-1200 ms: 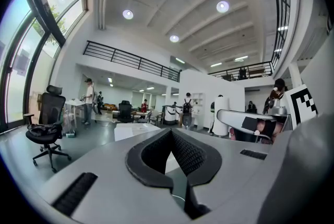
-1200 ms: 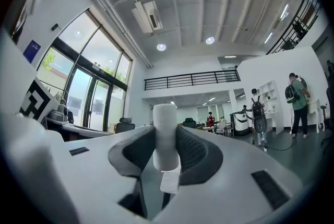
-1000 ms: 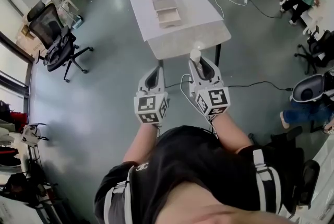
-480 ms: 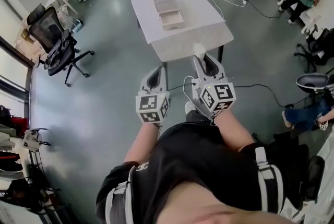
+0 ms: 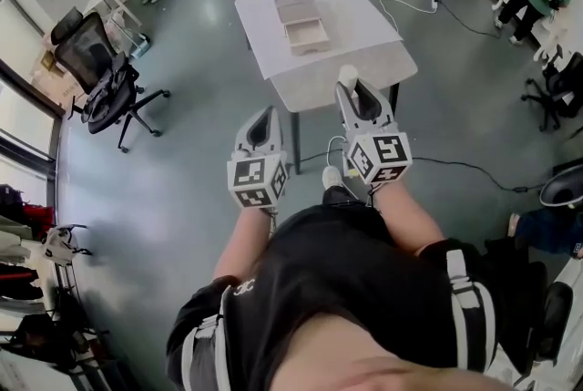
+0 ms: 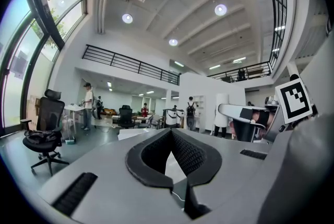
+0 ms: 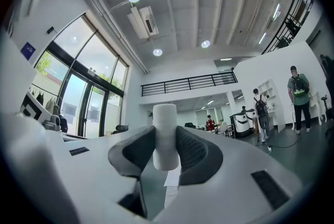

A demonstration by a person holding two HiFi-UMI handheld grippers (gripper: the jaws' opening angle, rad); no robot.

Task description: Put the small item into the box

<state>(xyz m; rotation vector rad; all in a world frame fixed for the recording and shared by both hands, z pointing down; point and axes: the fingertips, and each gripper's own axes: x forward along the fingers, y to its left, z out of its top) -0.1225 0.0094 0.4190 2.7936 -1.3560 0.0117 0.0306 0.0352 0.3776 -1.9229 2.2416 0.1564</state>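
- One small item [image 7: 166, 137] stood clamped upright in my right gripper [image 5: 349, 87], for carrying to the box [image 5: 305, 23], upper centre.
- My left gripper [image 5: 263, 116] was closed, empty: unneeded.

head view: high, looking steeply down from behind left tongs [image 5: 265, 118] and right tongs [image 5: 351, 87] | gripper views: close behind own jaws, facing ahead, upward | shared: balcony railing [image 6: 130, 63] ahead of tongs
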